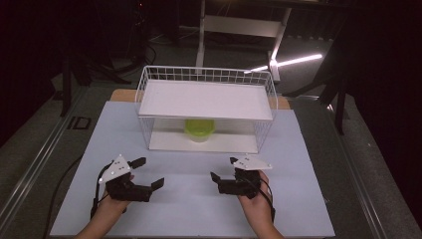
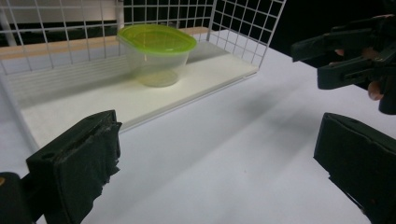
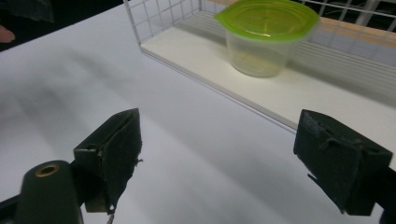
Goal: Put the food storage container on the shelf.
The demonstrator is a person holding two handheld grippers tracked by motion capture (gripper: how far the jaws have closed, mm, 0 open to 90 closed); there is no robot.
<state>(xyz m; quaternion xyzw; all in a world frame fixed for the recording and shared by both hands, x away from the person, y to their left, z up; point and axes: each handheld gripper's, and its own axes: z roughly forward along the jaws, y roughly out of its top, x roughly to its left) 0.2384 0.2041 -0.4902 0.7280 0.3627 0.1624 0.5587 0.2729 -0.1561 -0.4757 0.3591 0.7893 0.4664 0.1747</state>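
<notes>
Both the left gripper (image 1: pixel 150 172) and the right gripper (image 1: pixel 222 170) rested released on the white table (image 1: pixel 199 199), holding nothing. The green-lidded plastic container (image 1: pixel 199 129) stood upright on the wire rack's (image 1: pixel 149 74) lower shelf; a good reach would enter low, under the upper shelf, with jaws kept wide.

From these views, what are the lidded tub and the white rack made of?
Tub: looks like clear thin plastic, slightly glossy; you can see through its wall. Its lid: translucent lime-green plastic, smooth, with moulded ridges. Rack: thin wire grid, probably white-coated metal; the shelf boards look like matte white panels, material unclear.
</notes>
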